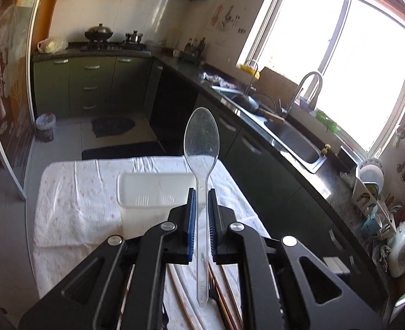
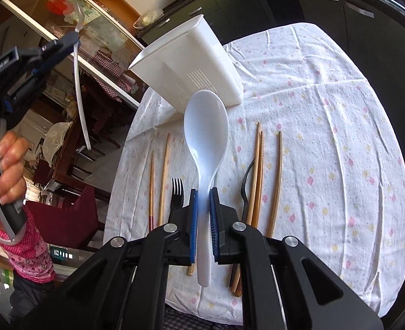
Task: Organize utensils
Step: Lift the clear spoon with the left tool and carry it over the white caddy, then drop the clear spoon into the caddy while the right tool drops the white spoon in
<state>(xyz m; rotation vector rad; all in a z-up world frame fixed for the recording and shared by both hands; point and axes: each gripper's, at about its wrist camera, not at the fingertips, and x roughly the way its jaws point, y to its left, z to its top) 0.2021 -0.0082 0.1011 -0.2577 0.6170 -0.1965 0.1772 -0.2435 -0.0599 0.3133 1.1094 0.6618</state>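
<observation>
Left gripper (image 1: 201, 192), at lower centre, is clamped on a clear plastic spoon (image 1: 201, 137) pointing up. Right gripper (image 2: 202, 192) pinches a white spoon (image 2: 205, 126) above chopsticks (image 2: 258, 170) on the table (image 2: 340, 137), before a white holder (image 2: 191, 63).

Holder (image 2: 191, 63) stands on surface (image 2: 326, 104), at its far end. Nearer: chopsticks (image 2: 258, 170) and forks (image 2: 177, 189) lie on the cloth, both sides of the right tool (image 2: 202, 200).
</observation>
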